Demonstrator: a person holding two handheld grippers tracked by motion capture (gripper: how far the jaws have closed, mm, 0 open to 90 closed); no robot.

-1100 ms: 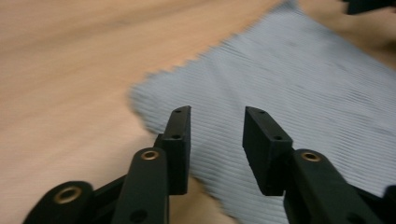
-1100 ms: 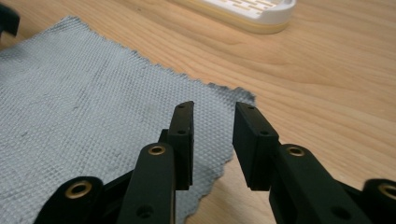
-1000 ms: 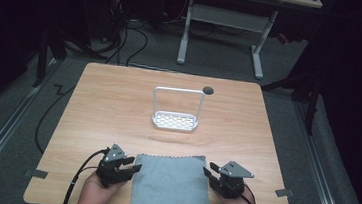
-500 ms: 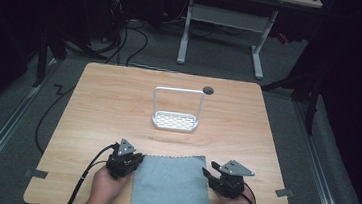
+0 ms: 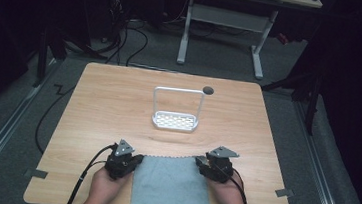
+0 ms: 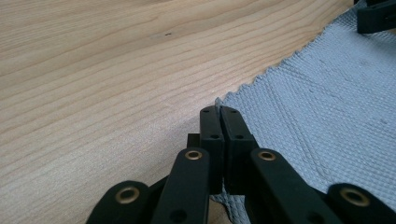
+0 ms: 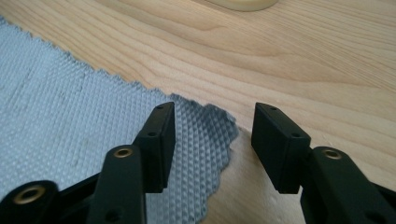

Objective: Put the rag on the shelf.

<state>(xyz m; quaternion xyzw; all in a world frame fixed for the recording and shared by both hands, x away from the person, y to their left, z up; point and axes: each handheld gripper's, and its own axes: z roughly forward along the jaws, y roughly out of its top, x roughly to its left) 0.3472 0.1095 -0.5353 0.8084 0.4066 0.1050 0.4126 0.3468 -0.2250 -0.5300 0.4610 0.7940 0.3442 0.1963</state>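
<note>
Worktop [image 5: 118, 106] with a grey cloth [image 5: 170, 191] at its near edge, both tongs at the cloth's far corners.

The pale wooden worktop carries a white wire rack [image 5: 176, 116] standing well apart at the middle; the cloth lies flat between the person's two hands, hanging slightly over the near edge. A second ago the left tongs [image 6: 219, 114] stood spread just off the cloth; they have since pressed together on its far left corner, a sliver of fabric caught between the pads. The right tongs [image 7: 212, 135] have just been opening and now straddle the far right corner [image 7: 205, 128] without pinching it. By my reckoning one corner is secured and the other awaits its pinch before any lift or fold.
</note>
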